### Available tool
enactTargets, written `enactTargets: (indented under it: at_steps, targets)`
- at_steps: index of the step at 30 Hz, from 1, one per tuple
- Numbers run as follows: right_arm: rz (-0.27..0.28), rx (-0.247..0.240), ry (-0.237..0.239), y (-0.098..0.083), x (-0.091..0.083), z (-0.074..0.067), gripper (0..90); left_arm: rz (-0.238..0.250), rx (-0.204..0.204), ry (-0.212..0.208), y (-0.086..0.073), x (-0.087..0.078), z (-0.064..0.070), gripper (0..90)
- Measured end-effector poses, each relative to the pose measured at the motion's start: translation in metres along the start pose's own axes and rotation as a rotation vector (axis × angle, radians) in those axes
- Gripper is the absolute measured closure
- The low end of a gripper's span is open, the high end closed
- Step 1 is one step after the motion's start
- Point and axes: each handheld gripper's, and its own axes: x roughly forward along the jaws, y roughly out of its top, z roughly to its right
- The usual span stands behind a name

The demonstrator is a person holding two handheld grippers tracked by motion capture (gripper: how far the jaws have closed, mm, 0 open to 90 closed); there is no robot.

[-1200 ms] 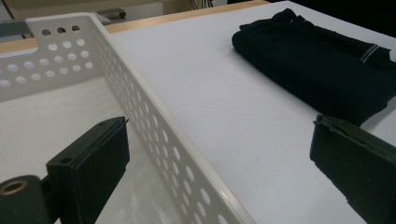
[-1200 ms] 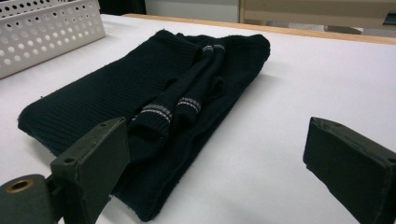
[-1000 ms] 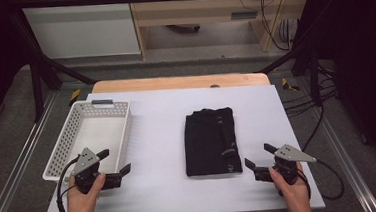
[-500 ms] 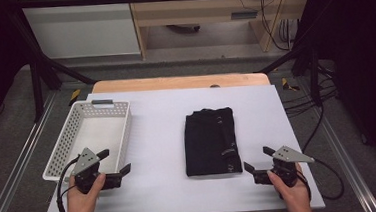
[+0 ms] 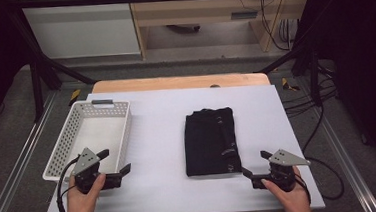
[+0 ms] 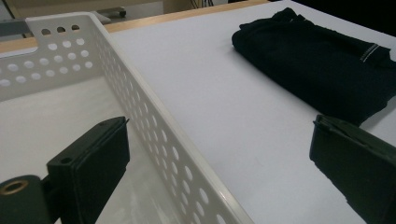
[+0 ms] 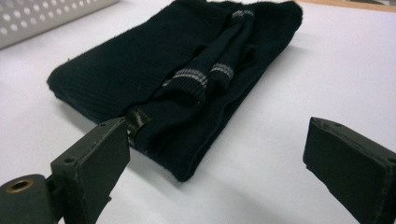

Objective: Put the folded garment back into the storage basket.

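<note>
A folded black knit garment (image 5: 211, 140) with thin grey stripes lies at the middle of the white table (image 5: 171, 187). My right gripper (image 5: 254, 163) stands open just off the garment's near right corner, and nothing is between its jaws. In the right gripper view the garment (image 7: 187, 70) lies just ahead of the open gripper (image 7: 215, 126). My left gripper (image 5: 115, 160) is open at the near right corner of a white perforated basket (image 5: 68, 139). In the left gripper view the basket's wall (image 6: 154, 126) runs between the open jaws, and the garment (image 6: 322, 60) lies far right.
The basket holds nothing and stands at the table's left. A wooden board (image 5: 174, 83) lies along the far edge. Black frame legs (image 5: 36, 81) and cables (image 5: 325, 166) lie beyond the table's sides. Bare white tabletop separates basket and garment.
My right gripper has shifted slightly nearer the person and a little left, still open. The left gripper has barely moved.
</note>
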Motion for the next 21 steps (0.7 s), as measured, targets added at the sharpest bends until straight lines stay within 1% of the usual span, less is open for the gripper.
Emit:
enactTargets:
  at_steps: [2, 9, 12, 21]
  targets:
    - [-0.023, -0.018, 0.007, -0.001, 0.001, -0.004, 8.0, 0.000, 0.000, 0.001, 0.000, 0.000, 0.000, 4.6]
    - [-0.044, -0.031, 0.018, -0.001, 0.003, -0.009, 7.7, -0.001, -0.002, 0.005, 0.000, 0.000, 0.000, 4.6]
    - [-0.061, -0.035, 0.031, -0.002, 0.004, -0.011, 7.7, -0.003, -0.003, 0.009, 0.000, 0.000, 0.000, 4.6]
    - [-0.081, -0.054, 0.041, -0.003, 0.006, -0.014, 7.7, -0.004, 0.000, 0.008, 0.000, 0.000, 0.000, 4.6]
